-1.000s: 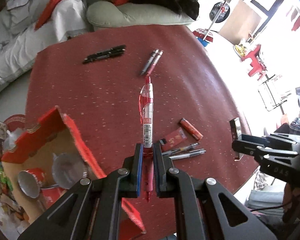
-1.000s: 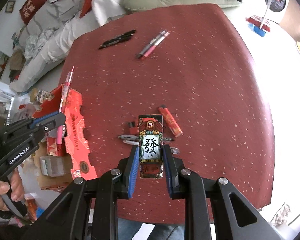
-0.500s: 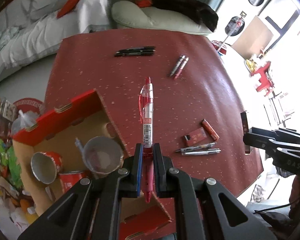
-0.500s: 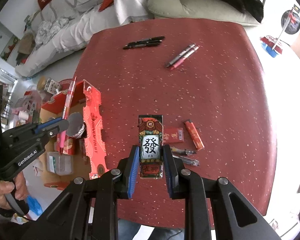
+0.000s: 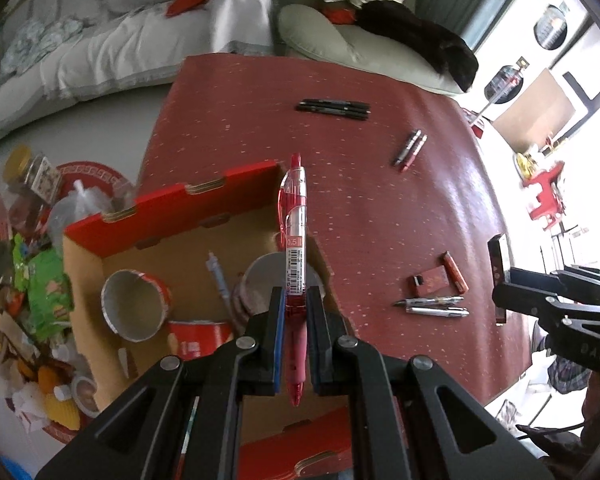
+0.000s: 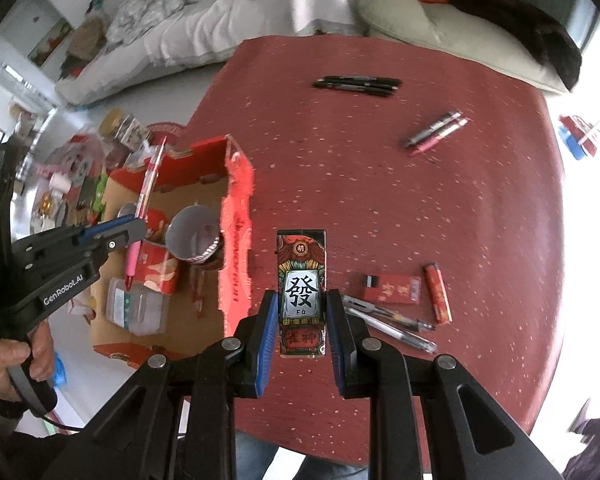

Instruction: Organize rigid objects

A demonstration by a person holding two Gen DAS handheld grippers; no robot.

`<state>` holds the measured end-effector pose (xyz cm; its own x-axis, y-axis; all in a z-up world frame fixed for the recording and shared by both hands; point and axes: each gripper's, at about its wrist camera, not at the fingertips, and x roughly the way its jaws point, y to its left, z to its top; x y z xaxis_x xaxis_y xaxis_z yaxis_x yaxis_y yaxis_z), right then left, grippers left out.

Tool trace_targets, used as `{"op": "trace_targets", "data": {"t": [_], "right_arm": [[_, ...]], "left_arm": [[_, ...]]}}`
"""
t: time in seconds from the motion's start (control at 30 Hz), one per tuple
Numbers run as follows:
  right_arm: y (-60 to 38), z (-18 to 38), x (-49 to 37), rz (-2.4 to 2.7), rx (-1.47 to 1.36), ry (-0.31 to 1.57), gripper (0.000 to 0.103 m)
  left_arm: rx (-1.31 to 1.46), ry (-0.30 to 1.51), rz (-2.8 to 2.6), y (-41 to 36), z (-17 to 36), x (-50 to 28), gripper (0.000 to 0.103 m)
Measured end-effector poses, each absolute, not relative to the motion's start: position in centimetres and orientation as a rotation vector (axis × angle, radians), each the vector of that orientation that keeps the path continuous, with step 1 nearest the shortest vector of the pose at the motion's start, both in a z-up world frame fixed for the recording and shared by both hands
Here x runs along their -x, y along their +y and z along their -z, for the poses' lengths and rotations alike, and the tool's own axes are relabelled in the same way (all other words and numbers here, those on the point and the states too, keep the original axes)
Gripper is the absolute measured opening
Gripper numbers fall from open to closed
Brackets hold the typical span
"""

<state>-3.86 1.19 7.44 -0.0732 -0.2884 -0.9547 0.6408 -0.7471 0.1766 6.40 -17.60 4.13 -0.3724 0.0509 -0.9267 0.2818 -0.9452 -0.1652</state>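
Note:
My left gripper (image 5: 295, 300) is shut on a red gel pen (image 5: 294, 236), held above the open red cardboard box (image 5: 172, 200) beside the table. From the right wrist view that left gripper (image 6: 134, 232) and the pen (image 6: 148, 184) hang over the box (image 6: 236, 216). My right gripper (image 6: 302, 304) is shut on a decorated lighter (image 6: 301, 280) with a large black character on it, above the red table (image 6: 380, 200) just right of the box. The left wrist view catches the right gripper (image 5: 504, 280) edge-on with that lighter (image 5: 499, 252).
The box holds paper cups (image 5: 134, 304) and a blue pen (image 5: 220, 280). On the table lie two black pens (image 5: 334, 106), two dark pens (image 5: 410, 150), two clear pens (image 5: 436, 306), a red case (image 5: 430, 282) and an orange lighter (image 5: 455, 272). Floor clutter lies left; sofas behind.
Both grippers have moved left across the table with their loads. The red pen now hangs over the box, and the lighter is nearer the box's wall.

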Motion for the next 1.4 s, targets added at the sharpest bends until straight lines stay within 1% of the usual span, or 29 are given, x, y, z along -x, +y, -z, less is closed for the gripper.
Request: {"op": "trace_targets", "data": {"t": [0.37, 0.77, 0.97, 1.2, 1.4], "right_arm": [[-4.2, -7.5, 1.5, 1.761, -1.495, 0.491, 0.025], [-9.0, -7.2, -1.6, 1.636, -1.428, 0.557, 0.025], [-9.5, -6.7, -2.0, 1.614, -1.438, 0.558, 0.025], [-9.0, -5.0, -1.1, 1.598, -1.532, 0.495, 0.025], [-10.2, -3.7, -2.2, 1.532, -1.544, 0.531, 0.025]], "left_arm": [[-1.619, 0.522, 2.383, -20.7, -3.9, -9.1, 0.011], [-1.596, 0.535, 2.329, -23.2, -3.7, -10.9, 0.011], [-1.580, 0.553, 2.304, -24.3, -3.6, -11.4, 0.011], [-1.572, 0.580, 2.260, -25.8, -2.9, -11.3, 0.011], [-1.589, 0.546, 2.262, -26.0, -2.2, -9.6, 0.011]]}}
